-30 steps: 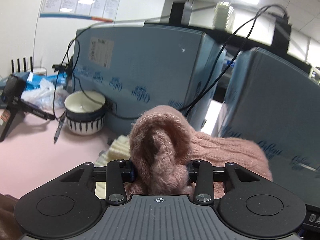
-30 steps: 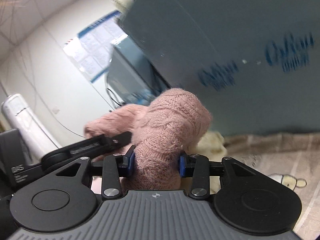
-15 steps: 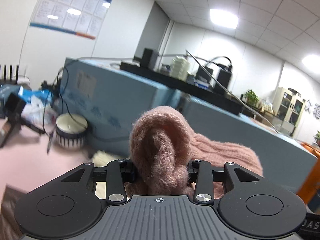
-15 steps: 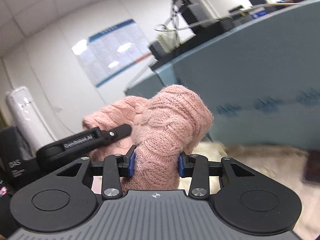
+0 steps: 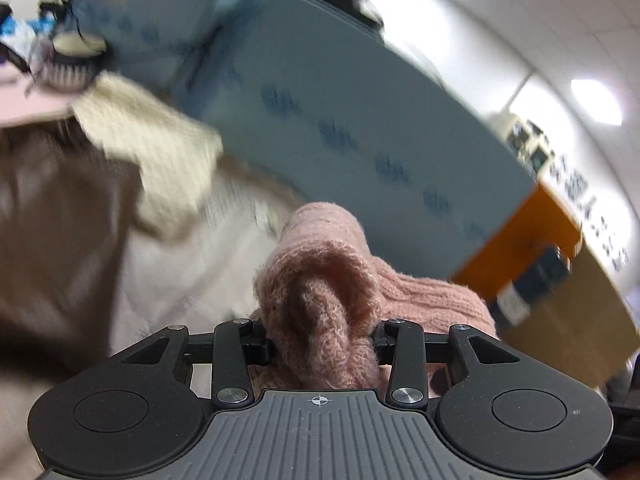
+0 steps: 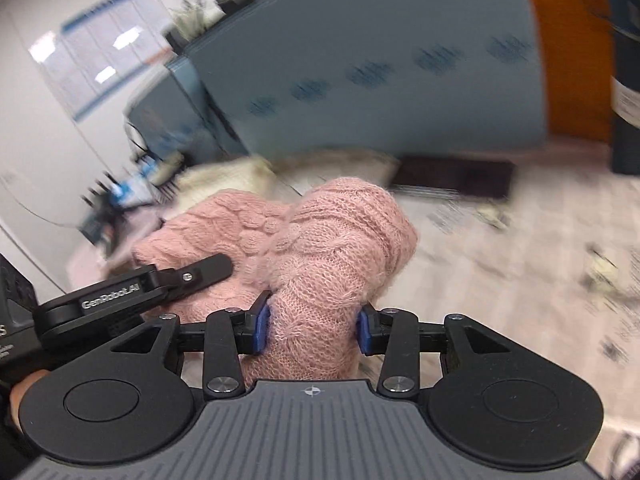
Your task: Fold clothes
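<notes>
One chunky pink cable-knit sweater (image 6: 320, 248), two grippers on it: the left gripper (image 5: 320, 344) clamps one bunched fold, while the right gripper (image 6: 312, 332) pinches another, jaws easing apart. One cream knit garment (image 5: 148, 152) lies behind, everything else blurred.

A long grey-blue partition panel with dark blue printed marks (image 5: 360, 120) stands behind the work surface. A flat dark rectangular object (image 6: 452, 176) lies near its foot. A blurred striped round bowl (image 5: 74, 62) sits far left. An orange panel (image 5: 532, 232) stands further right.
</notes>
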`<state>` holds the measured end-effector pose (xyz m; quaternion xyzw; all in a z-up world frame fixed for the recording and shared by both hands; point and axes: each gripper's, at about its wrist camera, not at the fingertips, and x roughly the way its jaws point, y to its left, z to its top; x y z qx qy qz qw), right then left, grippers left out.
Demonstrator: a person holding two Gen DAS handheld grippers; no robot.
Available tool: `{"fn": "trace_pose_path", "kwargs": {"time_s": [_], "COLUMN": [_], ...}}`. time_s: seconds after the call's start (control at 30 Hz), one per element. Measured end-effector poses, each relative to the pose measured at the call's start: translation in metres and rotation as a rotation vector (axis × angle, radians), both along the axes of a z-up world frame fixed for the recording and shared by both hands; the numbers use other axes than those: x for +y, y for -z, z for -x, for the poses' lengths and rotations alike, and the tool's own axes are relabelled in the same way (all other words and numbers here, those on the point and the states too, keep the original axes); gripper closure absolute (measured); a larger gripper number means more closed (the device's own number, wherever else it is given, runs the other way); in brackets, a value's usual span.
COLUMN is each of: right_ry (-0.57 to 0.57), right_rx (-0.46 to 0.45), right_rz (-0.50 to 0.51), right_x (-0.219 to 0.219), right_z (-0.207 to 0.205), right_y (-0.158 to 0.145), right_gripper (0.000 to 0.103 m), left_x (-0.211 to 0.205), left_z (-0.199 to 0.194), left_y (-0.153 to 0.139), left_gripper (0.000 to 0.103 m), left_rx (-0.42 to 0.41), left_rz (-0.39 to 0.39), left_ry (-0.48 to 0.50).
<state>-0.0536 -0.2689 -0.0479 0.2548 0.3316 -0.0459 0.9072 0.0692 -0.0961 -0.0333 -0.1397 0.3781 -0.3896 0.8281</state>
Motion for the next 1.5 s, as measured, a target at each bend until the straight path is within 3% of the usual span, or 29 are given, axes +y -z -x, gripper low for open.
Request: {"fn": "trace_pose_path", "kwargs": {"time_s": [0.1,0.2,0.37,0.43,0.57,0.67,0.77,0.8,0.87,0.9,0.93,1.07,1.2,1.4,1.43,1.47,1.5], "right_ry": [0.028,0.059,0.062,0.041,-0.126,-0.185,-0.194,-0.18,-0.131,-0.113,-0.105,-0.072,0.034,0.175,0.193,0.211,0.228], "right_rx": [0.075,0.12,0.093,0.05,0.003,0.018,0.086,0.11,0.148,0.149,0.142,0.066,0.007,-0.047,-0.05,-0.054,-0.057], "right_rz": [0.045,0.105,0.242,0.261,0.102,0.067,0.12,0.155,0.204,0.208,0.211,0.245,0.245,0.245,0.251,0.258,0.262], "right_x": [-0.002,0.002,0.027,0.04,0.07,0.097,0.12,0.127,0.127,0.122,0.116,0.096,0.076,0.045,0.041,0.036,0.032], "right_z": [0.017,0.03,0.03,0.027,0.0,-0.031,-0.061,-0.066,-0.07,-0.069,-0.067,-0.041,-0.006,0.03,0.033,0.037,0.039], "right_y": [0.015,0.02,0.002,-0.009,-0.015,-0.008,0.006,0.011,0.023,0.027,0.029,0.017,-0.007,-0.029,-0.03,-0.031,-0.033], "right_gripper": [0.06,0.05,0.032,0.028,0.021,0.021,0.021,0.021,0.036,0.063,0.082,0.085,0.085,0.085,0.085,0.085,0.085], "left_x": [-0.002,0.001,0.032,0.05,0.083,0.101,0.109,0.11,0.108,0.106,0.102,0.082,0.05,0.0,-0.005,-0.009,-0.014], "left_z": [0.009,0.012,0.001,-0.008,-0.024,-0.031,-0.035,-0.037,-0.041,-0.042,-0.042,-0.045,-0.047,-0.033,-0.028,-0.022,-0.016], "left_y": [0.011,0.014,0.0,-0.003,-0.005,-0.002,0.003,0.004,0.007,0.008,0.009,0.017,0.03,0.05,0.051,0.05,0.048], "left_gripper": [0.058,0.041,0.024,0.023,0.023,0.023,0.023,0.023,0.023,0.023,0.023,0.023,0.023,0.026,0.029,0.057,0.072], "left_rx": [0.011,0.009,-0.025,-0.029,-0.029,-0.013,0.007,0.017,0.031,0.036,0.038,0.051,0.081,0.067,0.049,0.023,-0.005], "left_rz": [-0.043,-0.071,-0.016,-0.011,-0.011,-0.027,-0.041,-0.042,-0.042,-0.041,-0.041,-0.036,-0.052,-0.196,-0.207,-0.213,-0.22], "left_ry": [0.023,0.022,-0.082,-0.141,-0.241,-0.272,-0.275,-0.272,-0.255,-0.241,-0.222,-0.14,-0.019,0.209,0.239,0.274,0.307]}}
